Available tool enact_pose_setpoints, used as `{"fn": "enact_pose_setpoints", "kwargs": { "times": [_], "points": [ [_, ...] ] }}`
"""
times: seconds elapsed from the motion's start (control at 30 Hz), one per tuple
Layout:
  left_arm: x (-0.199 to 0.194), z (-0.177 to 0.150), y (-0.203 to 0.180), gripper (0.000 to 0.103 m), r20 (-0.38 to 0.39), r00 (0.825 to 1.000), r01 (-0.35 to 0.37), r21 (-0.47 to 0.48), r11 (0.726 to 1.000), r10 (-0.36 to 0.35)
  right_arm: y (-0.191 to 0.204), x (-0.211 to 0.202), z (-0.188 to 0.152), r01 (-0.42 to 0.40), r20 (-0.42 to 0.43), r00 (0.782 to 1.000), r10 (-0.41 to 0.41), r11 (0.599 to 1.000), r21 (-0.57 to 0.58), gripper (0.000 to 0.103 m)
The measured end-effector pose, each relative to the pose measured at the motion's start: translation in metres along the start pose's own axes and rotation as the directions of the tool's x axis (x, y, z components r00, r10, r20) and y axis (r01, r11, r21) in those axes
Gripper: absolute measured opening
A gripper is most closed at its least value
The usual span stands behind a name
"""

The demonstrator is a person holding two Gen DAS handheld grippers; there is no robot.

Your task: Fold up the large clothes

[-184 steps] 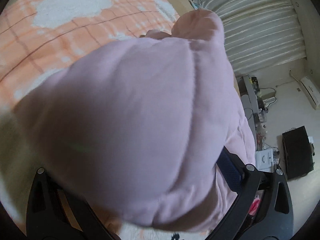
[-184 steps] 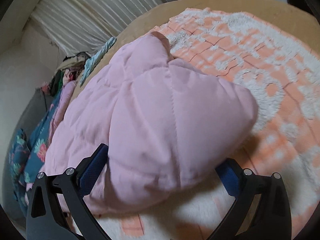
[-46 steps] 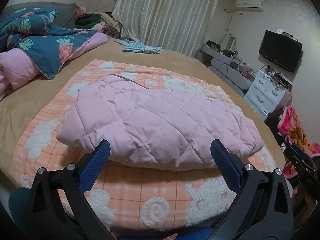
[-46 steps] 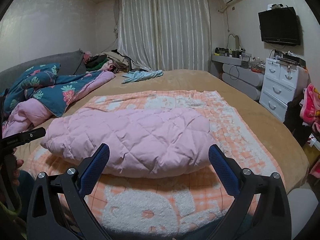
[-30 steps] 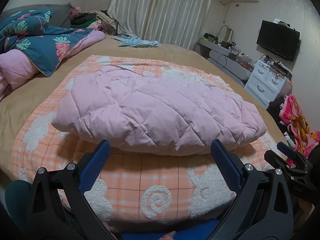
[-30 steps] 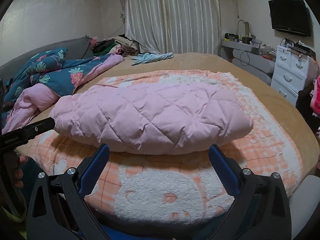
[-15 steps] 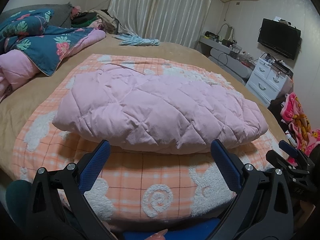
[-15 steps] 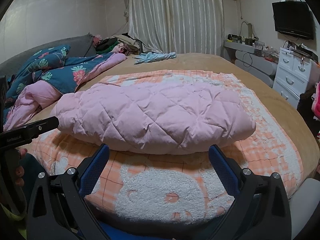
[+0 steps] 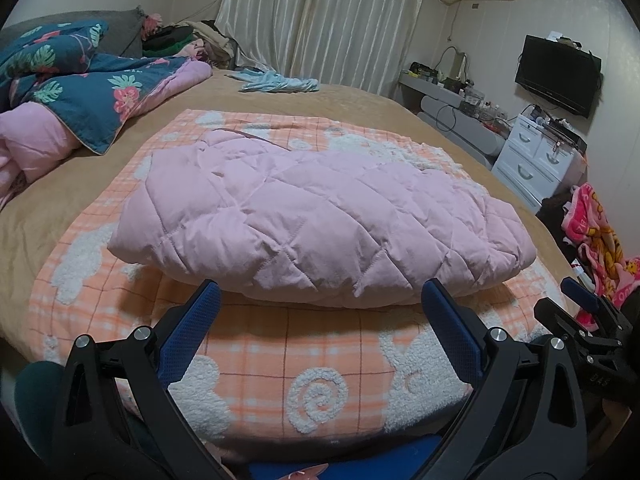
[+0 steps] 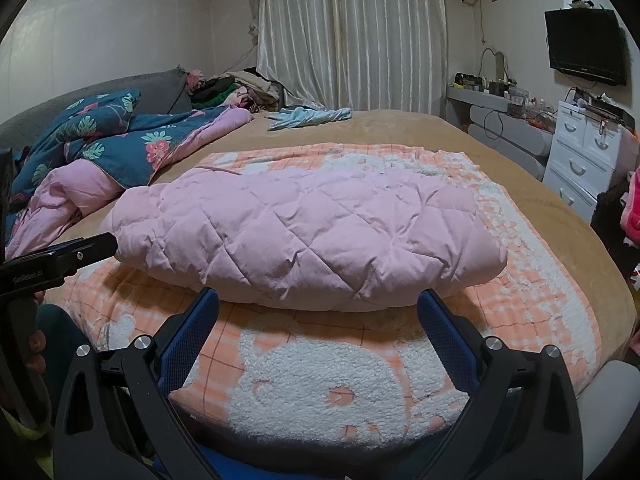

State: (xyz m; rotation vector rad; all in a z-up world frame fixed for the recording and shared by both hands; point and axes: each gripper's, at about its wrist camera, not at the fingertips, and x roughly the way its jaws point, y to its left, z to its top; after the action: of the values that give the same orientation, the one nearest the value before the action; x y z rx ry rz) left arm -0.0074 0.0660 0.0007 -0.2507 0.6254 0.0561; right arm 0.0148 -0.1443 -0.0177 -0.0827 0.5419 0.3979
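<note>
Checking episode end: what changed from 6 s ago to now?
Both grippers let go of the pink jacket and pulled back off the bed; the left gripper and right gripper are open and empty. The jacket, bunched up at the cameras before, lies folded on the orange blanket. Over the last 1.5 s, nearly nothing moved.

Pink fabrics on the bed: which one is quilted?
The pink quilted jacket folded on the orange blanket; the pink bedding on the left is smooth and crumpled.
</note>
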Motion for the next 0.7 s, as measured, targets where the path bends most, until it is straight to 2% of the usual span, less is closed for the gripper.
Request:
{"fn": "enact_pose_setpoints", "kwargs": {
  "times": [0.7],
  "points": [
    [-0.0032,-0.0006,-0.0013,0.094,-0.004,1.000,-0.004,0.012,1.000,0.004,0.0005,-0.0061,0.0047,0.005,0.012,1.000,-0.005,1.000,0.000,0.099]
  ]
}}
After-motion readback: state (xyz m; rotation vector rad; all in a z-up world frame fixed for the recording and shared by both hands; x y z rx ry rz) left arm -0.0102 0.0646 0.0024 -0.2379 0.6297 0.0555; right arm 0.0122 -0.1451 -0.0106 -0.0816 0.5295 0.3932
